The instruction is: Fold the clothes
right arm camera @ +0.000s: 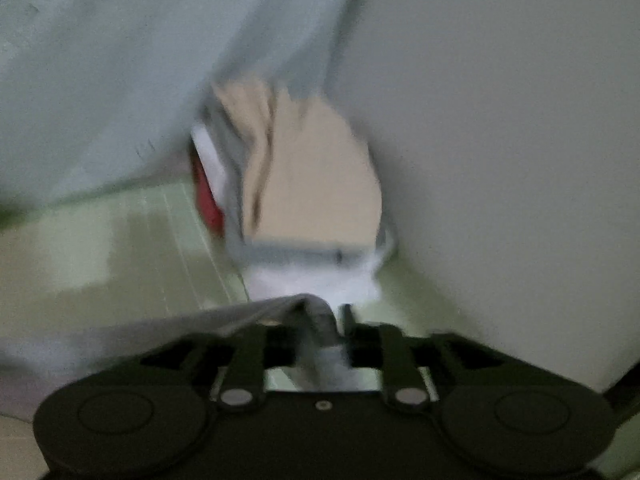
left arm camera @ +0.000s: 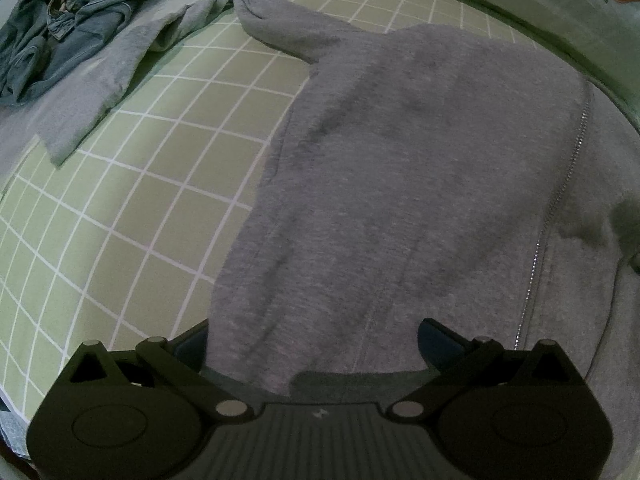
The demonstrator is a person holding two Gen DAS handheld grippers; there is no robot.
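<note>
**Grey hoodie spread on the bed, its edge held on the right**

My left wrist view alone shows the green checked bed sheet (left arm camera: 132, 184), with the grey zip hoodie (left arm camera: 400, 184) spread flat and crumpled denim clothes (left arm camera: 60, 28) beyond its sleeve. My left hand-held gripper (left arm camera: 314, 344) stands wide over the hem, gripping nothing. Only the blurred right view shows a stack of folded clothes (right arm camera: 308, 188) by the wall; there my right hand-held gripper (right arm camera: 320, 328) pinches grey fabric. I read no writing.
</note>
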